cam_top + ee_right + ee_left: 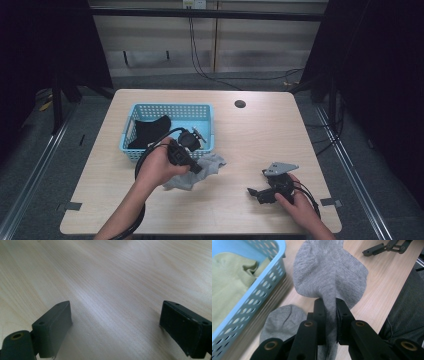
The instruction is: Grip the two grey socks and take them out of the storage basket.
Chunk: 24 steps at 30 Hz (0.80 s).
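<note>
My left gripper (330,305) is shut on a grey sock (329,272), pinching a fold of it between both pads; the rest of the sock spreads out on the wood just beside the blue basket (265,287). From above, the left gripper (200,169) sits at the basket's (131,129) front right corner with the grey sock (197,172) under it. My right gripper (254,192) rests low on the table at the front right, jaws wide apart. In the right gripper view its gripper (115,326) stands open over bare wood.
The basket holds a black garment (150,131) and a pale yellow-green cloth (232,285). A dark round hole (240,104) marks the table's far side. The table's front edge lies close behind both hands.
</note>
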Each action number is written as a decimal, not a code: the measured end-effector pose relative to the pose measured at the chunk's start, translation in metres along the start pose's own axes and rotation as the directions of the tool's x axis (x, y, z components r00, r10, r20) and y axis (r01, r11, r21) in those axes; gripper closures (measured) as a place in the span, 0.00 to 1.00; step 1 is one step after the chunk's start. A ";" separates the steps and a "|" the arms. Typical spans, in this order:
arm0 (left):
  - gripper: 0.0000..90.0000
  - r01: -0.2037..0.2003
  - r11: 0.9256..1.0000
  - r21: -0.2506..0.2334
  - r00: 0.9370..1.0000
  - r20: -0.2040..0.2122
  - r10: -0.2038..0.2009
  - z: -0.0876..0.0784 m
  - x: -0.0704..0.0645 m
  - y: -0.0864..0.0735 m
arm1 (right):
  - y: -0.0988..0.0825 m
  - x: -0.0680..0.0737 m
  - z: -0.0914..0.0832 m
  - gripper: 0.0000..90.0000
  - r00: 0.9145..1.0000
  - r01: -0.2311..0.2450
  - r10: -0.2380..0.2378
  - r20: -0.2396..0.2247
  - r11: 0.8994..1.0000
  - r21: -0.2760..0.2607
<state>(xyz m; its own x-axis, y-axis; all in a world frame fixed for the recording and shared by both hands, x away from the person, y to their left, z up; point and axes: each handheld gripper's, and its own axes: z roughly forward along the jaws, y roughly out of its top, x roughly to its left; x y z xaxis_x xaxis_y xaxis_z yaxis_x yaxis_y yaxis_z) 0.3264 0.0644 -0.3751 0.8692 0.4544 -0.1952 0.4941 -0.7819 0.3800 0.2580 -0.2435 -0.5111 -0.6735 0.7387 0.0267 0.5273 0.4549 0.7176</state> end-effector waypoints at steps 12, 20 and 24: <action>0.59 0.011 1.000 -0.012 1.000 -0.007 -0.011 0.023 0.003 -0.009 | 0.000 0.000 0.000 0.11 1.000 0.000 0.000 0.001 1.000 0.000; 0.44 0.034 0.999 -0.009 0.998 -0.045 -0.034 0.022 0.010 -0.018 | 0.000 0.000 0.000 0.11 1.000 0.000 0.000 -0.002 1.000 -0.002; 0.41 0.037 0.999 -0.005 0.997 -0.060 -0.037 0.023 0.013 -0.026 | 0.000 0.000 0.000 0.11 1.000 0.000 0.000 0.001 1.000 0.000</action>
<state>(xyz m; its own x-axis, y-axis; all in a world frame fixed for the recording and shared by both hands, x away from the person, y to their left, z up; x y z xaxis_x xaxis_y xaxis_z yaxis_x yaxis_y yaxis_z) 0.3249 0.0807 -0.4086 0.8474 0.5080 -0.1545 0.5259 -0.7624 0.3771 0.2580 -0.2435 -0.5111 -0.6732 0.7390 0.0262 0.5274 0.4550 0.7175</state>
